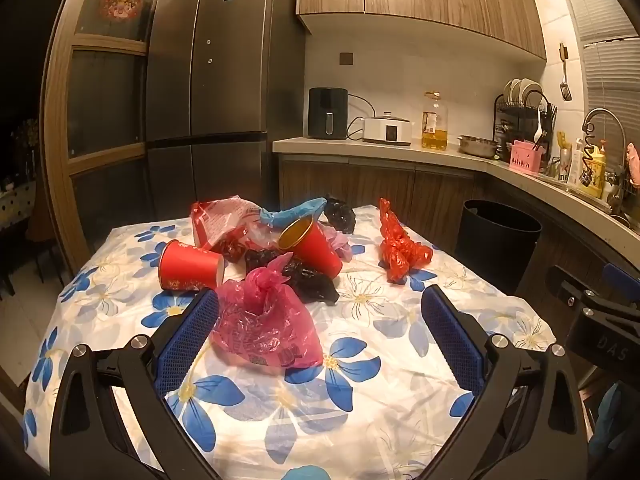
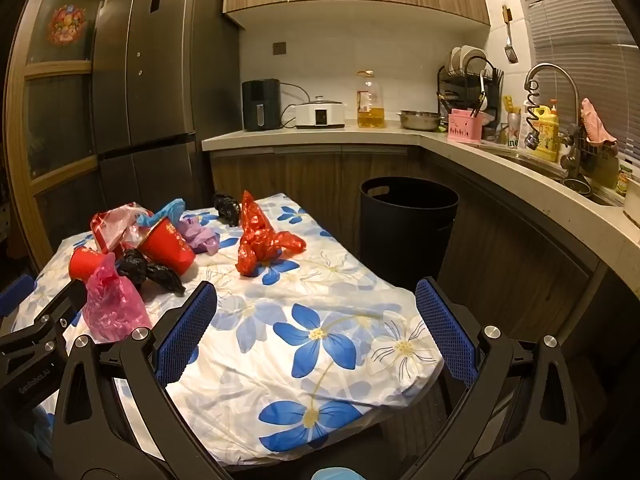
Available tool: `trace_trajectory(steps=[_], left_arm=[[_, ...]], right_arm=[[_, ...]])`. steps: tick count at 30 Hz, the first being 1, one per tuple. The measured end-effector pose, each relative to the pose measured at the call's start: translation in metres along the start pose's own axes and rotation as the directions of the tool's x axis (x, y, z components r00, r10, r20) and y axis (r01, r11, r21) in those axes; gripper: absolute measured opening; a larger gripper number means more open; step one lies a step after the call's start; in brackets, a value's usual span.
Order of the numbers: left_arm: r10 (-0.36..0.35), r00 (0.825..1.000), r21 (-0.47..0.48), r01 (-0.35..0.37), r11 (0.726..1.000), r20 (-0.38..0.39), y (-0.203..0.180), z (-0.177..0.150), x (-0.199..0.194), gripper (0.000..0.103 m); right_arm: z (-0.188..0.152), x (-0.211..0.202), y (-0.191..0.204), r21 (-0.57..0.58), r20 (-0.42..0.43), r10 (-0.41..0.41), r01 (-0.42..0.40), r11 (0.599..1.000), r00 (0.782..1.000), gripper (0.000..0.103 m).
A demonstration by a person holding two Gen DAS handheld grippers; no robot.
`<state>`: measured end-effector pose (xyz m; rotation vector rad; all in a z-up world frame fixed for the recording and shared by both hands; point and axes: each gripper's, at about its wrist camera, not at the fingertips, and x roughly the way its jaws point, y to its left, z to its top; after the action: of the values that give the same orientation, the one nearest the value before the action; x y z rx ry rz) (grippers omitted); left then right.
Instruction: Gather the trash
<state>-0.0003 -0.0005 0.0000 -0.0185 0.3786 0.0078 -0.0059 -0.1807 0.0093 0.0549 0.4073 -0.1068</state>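
Observation:
Trash lies on a table with a blue-flowered cloth (image 1: 360, 380). A knotted pink bag (image 1: 264, 320) lies nearest, just inside my open left gripper (image 1: 320, 304), close to its left finger. Behind it lie a black bag (image 1: 308, 280), two red paper cups (image 1: 188, 266) (image 1: 312, 246), a red-and-white bag (image 1: 220, 220), a blue bag (image 1: 292, 210) and a crumpled red bag (image 1: 400, 246). A black trash bin (image 1: 496, 240) stands on the floor right of the table. My right gripper (image 2: 316, 300) is open and empty over the cloth (image 2: 320, 344); the red bag (image 2: 260, 240) lies ahead, the bin (image 2: 408, 224) beyond the table.
A kitchen counter (image 2: 320, 136) runs along the back and right with an air fryer (image 2: 262, 104), cooker, oil bottle (image 2: 370, 100), dish rack and sink tap (image 2: 556, 92). A dark fridge (image 1: 224, 80) stands behind the table.

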Motion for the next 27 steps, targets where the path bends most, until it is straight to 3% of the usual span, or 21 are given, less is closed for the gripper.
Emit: trace_trajectory(steps=[27], left_arm=[[0.005, 1.0, -0.009, -0.005, 1.0, 0.01, -0.0022, 0.003, -0.0024, 0.098]], right_arm=[[-0.0017, 0.0015, 0.002, 0.0, -0.002, 0.0, 0.0, 1.0, 1.0, 0.098]])
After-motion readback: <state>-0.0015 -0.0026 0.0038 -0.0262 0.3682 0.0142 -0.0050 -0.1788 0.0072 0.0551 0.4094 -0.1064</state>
